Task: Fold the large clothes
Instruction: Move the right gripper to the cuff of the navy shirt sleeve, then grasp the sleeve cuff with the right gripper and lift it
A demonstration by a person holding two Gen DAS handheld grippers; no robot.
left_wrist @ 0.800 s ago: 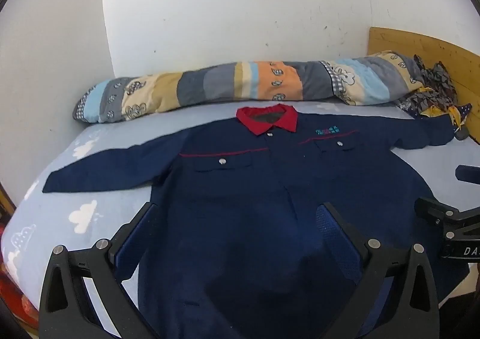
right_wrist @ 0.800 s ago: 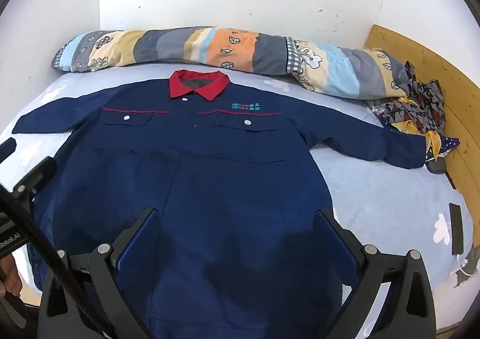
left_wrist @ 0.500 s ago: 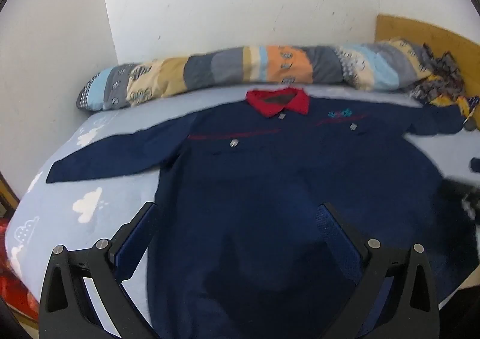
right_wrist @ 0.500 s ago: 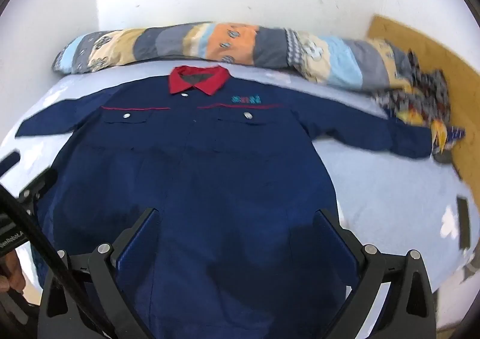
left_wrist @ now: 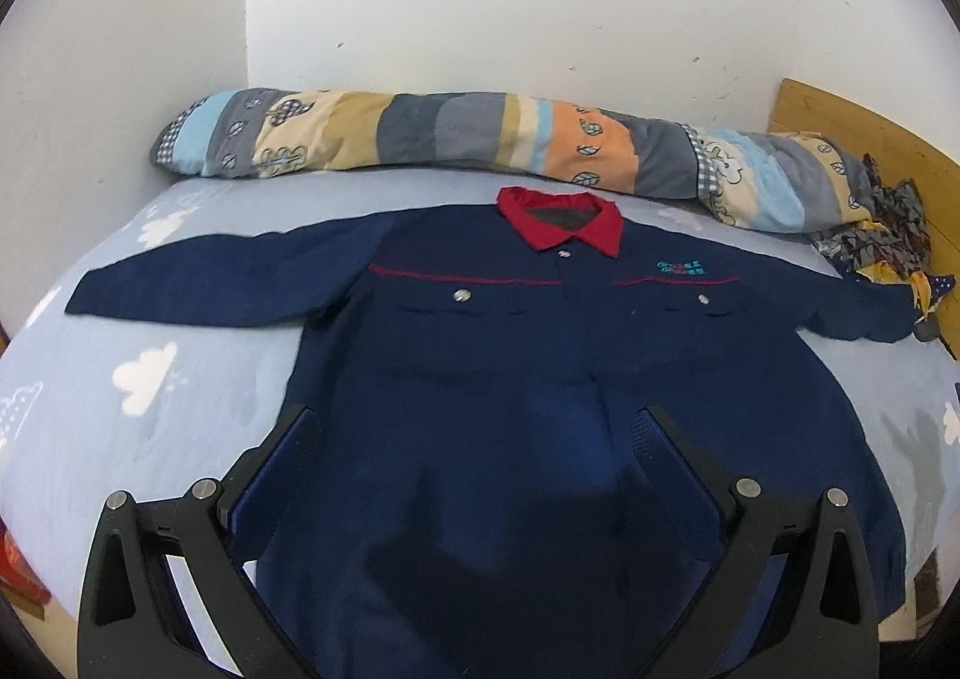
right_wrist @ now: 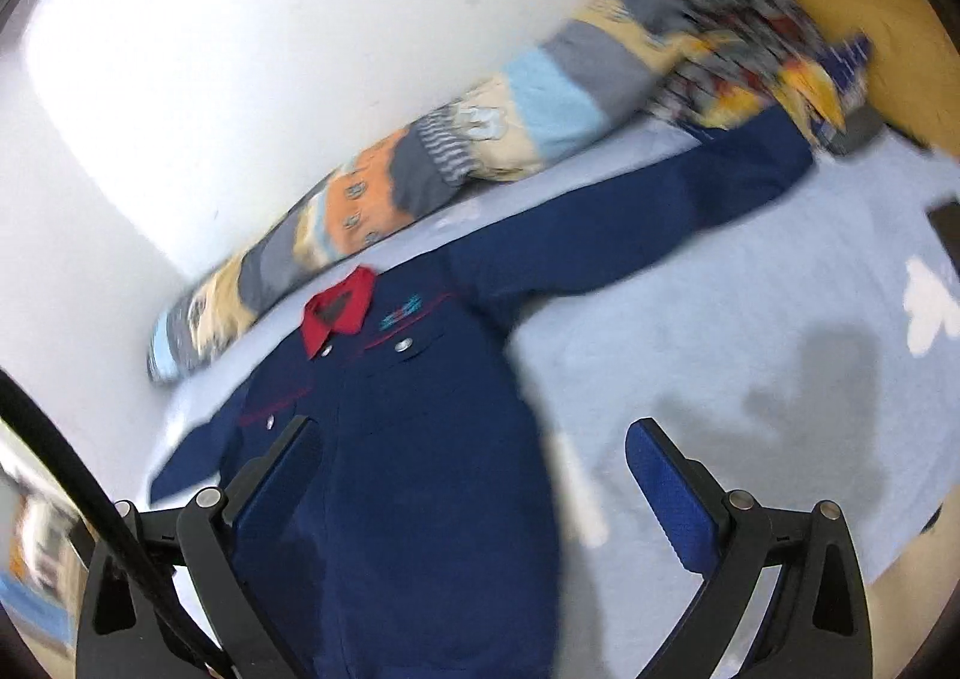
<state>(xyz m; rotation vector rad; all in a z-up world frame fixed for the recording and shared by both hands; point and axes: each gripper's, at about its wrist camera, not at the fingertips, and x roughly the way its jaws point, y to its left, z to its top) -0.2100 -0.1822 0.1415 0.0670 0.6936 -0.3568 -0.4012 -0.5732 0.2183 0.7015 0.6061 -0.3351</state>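
**Navy work jacket spread flat on the bed, both grippers released**

At the left edge a pale blue bed sheet [left_wrist: 180, 415] with white cloud prints covers the bed. On it lies the navy jacket [left_wrist: 540, 379], front up, of matte woven cloth, its left-hand sleeve [left_wrist: 210, 289] stretched straight out. A long rolled patchwork quilt [left_wrist: 480, 138] in grey, tan, orange and light blue runs along the white wall behind it. The red collar [left_wrist: 561, 223] sits just before the quilt; red piping and silver snaps mark two chest pockets. Teal embroidered lettering [left_wrist: 681, 268] is too small to read.

The left hand-held gripper [left_wrist: 474, 433] hangs released over the jacket's lower body, blue textured pads wide apart. Farther right, the right hand-held gripper [right_wrist: 468, 433] is also released, tilted, over the jacket's side edge [right_wrist: 528, 409]; that view is blurred. A crumpled patterned cloth [left_wrist: 888, 235] lies against the wooden headboard [left_wrist: 840, 126].
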